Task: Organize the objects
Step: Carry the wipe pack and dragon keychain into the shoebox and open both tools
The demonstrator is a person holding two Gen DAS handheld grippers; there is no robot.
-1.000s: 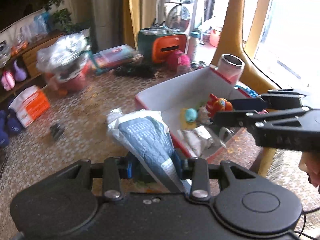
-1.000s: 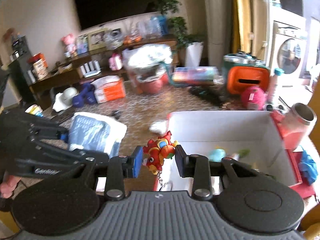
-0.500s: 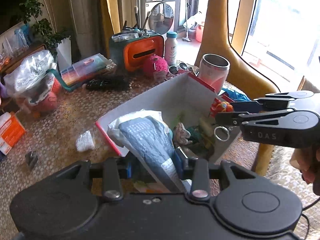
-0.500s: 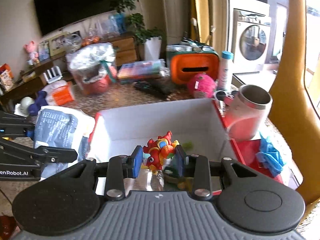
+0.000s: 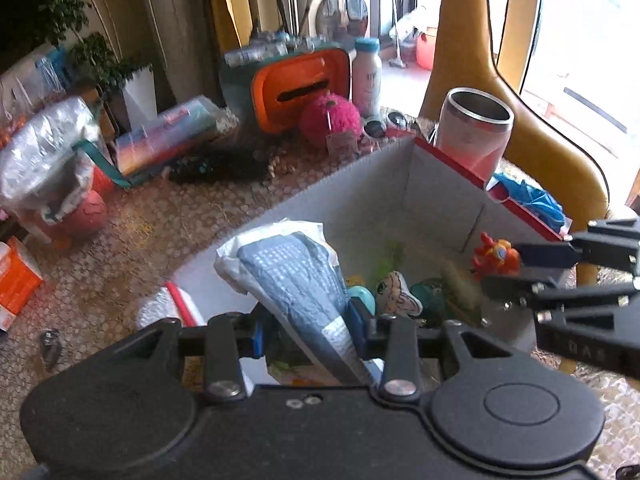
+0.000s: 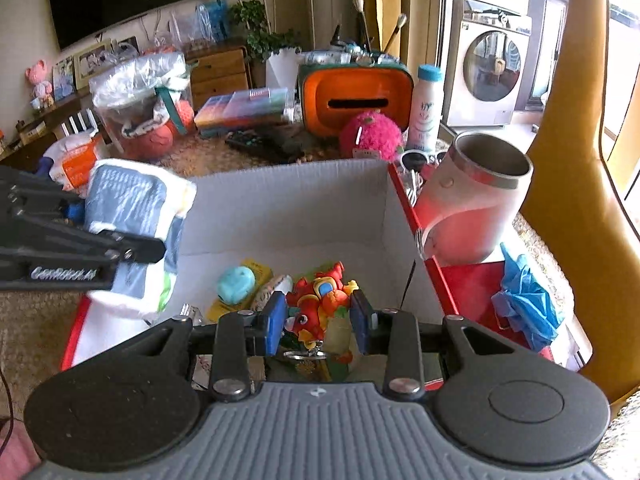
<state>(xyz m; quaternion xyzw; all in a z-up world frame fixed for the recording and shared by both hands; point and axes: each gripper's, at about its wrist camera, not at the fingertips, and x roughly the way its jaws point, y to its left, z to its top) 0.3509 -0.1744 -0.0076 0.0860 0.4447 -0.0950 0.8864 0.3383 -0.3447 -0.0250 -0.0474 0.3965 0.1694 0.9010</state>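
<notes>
A white cardboard box with red outer walls [image 5: 440, 196] [image 6: 280, 200] stands on the table and holds several small toys. My left gripper [image 5: 306, 330] is shut on a blue-and-white plastic packet [image 5: 288, 268] and holds it over the box's near left corner; the packet also shows in the right wrist view [image 6: 128, 208]. My right gripper [image 6: 318, 314] is shut on a red and orange dragon keychain toy [image 6: 320, 300] and holds it inside the box over the other toys; the toy also shows in the left wrist view [image 5: 496, 258].
A steel-rimmed pink mug [image 6: 476, 196] stands against the box's right wall, with a blue crumpled bag [image 6: 524, 300] beside it. Behind the box are a pink fuzzy ball [image 6: 370, 136], an orange case [image 6: 356, 100], a white bottle [image 6: 428, 108] and a black remote [image 5: 216, 168].
Both grippers moved forward over the box. The dragon toy went from above the box's near edge to down inside it; the packet moved from beside the box to over its left corner.
</notes>
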